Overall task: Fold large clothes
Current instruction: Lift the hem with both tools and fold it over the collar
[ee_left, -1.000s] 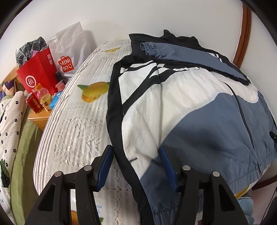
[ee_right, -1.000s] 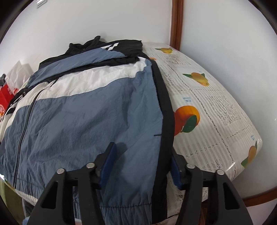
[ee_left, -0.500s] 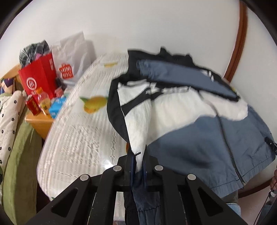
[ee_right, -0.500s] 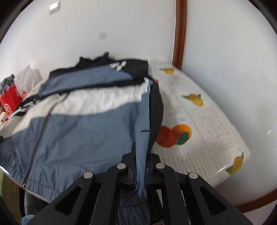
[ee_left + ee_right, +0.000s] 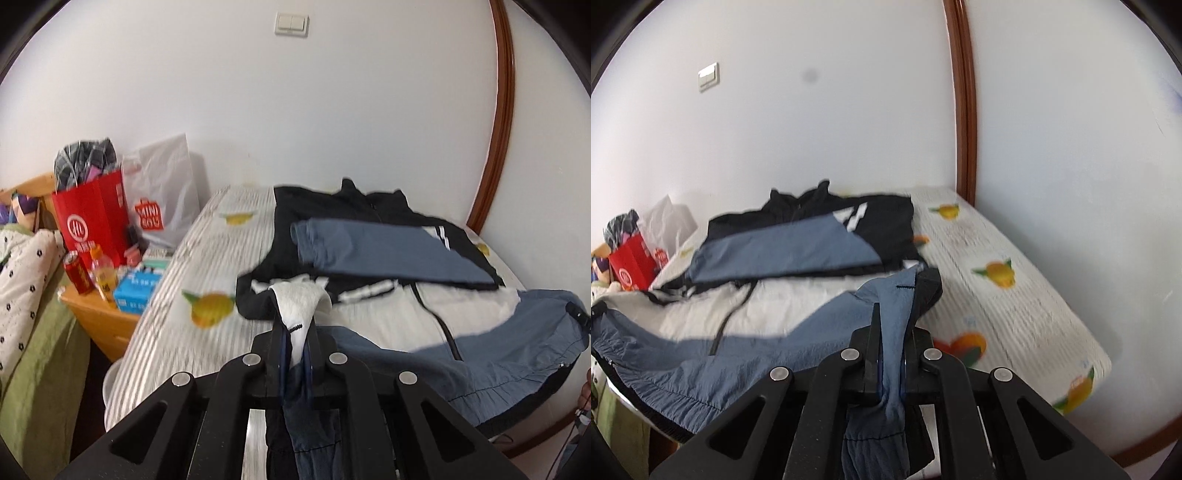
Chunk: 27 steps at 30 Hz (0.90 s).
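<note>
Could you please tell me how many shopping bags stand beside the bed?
2: a red paper bag stuffed with clothes on the wooden nightstand, and a white Miniso plastic bag just behind it by the wall. Others may be hidden.

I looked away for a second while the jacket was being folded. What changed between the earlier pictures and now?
Both grippers closed on the jacket's bottom edge: the left gripper on its white and black side, the right gripper on its blue side. Both then lifted, raising the hem off the bed. The folded sleeve across the chest, the red bag and the drinks on the nightstand stayed put.
</note>
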Available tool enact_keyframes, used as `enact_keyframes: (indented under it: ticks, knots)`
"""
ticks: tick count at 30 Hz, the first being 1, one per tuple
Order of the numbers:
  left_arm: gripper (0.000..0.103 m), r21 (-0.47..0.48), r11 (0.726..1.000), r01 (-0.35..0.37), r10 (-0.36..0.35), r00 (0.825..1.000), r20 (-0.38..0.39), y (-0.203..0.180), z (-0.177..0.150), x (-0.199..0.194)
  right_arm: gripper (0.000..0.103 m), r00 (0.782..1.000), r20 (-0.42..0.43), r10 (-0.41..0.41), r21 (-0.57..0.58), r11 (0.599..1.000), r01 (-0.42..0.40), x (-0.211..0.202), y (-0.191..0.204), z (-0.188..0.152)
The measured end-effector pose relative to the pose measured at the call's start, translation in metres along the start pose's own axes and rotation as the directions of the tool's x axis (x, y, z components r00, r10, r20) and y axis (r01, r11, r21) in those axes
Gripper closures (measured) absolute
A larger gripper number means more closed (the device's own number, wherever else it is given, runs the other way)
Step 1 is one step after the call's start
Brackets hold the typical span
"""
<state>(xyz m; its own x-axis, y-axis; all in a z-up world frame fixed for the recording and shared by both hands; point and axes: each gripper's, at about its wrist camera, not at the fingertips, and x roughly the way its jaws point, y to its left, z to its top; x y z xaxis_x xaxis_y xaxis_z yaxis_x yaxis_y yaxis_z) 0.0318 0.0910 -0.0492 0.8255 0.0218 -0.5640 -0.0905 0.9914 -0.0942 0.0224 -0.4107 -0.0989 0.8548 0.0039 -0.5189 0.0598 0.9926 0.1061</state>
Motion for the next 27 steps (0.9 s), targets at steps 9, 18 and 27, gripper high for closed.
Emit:
enact_keyframes:
  ticks: [9,18,27]
  knots:
    - [0.096,-0.033,0.999,-0.020,0.022,0.998,0.060,-0.008,0.049,0.028,0.098,0.998,0.065,0.011,0.026,1.000,-0.012,0.031,0.012,0.058]
    - [0.096,-0.052,0.998,-0.036,0.038,0.998,0.043,-0.016,0.092,0.076,0.097,0.999,0.038,0.019,0.098,0.995,-0.023,0.091,0.015,0.101]
    - [0.095,-0.092,0.995,-0.031,0.027,0.999,-0.043,-0.017,0.125,0.143,0.096,0.999,-0.029,0.013,0.141,0.990,-0.009,0.164,0.012,0.134]
